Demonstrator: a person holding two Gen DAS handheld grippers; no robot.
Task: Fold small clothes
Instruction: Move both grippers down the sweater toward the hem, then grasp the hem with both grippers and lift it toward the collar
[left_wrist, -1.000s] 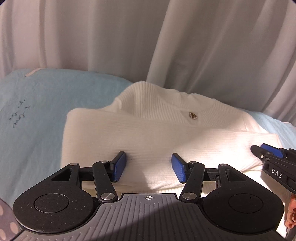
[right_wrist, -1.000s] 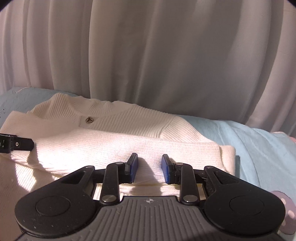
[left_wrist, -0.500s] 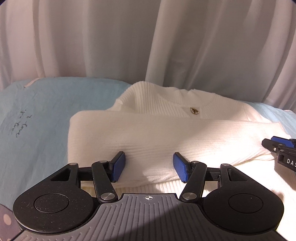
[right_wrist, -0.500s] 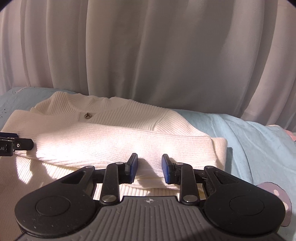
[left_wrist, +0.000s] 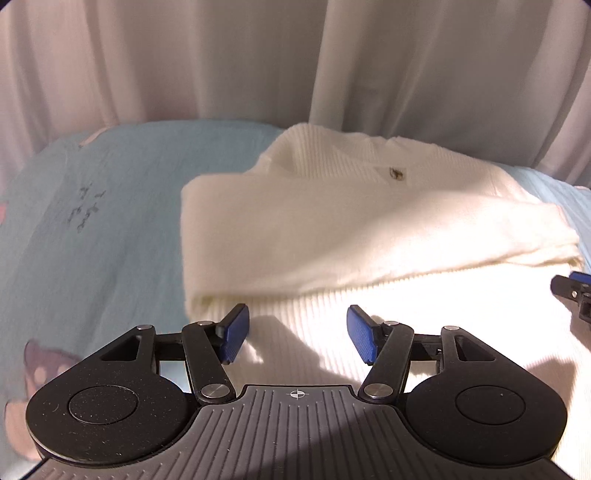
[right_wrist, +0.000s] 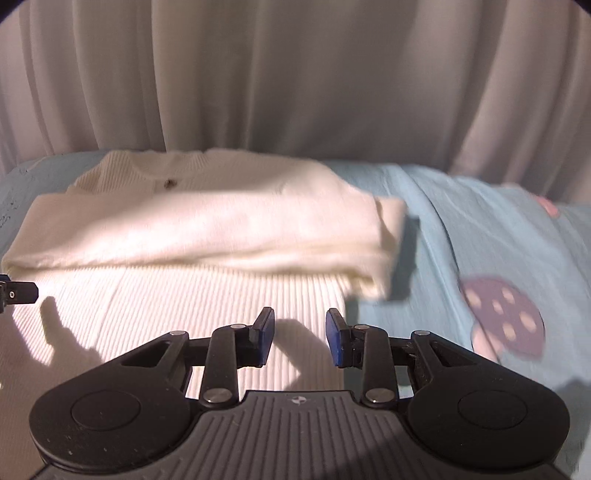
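Cream ribbed knit sweater (left_wrist: 369, 236) is lying on the light-blue bedsheet (left_wrist: 103, 236), sleeves folded across; left tool (left_wrist: 295, 332) and right tool (right_wrist: 300, 336), both spread and empty, are likely needing to grip the lower hem next.

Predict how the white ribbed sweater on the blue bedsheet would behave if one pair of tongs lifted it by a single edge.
The white ribbed sweater would probably droop and unfold: its folded-over sleeves lie loose, soft and rounded at the fold. It looks thick and knitted, so likely heavy for thin cloth. The ribbing should grip the left tongs rather than slip.
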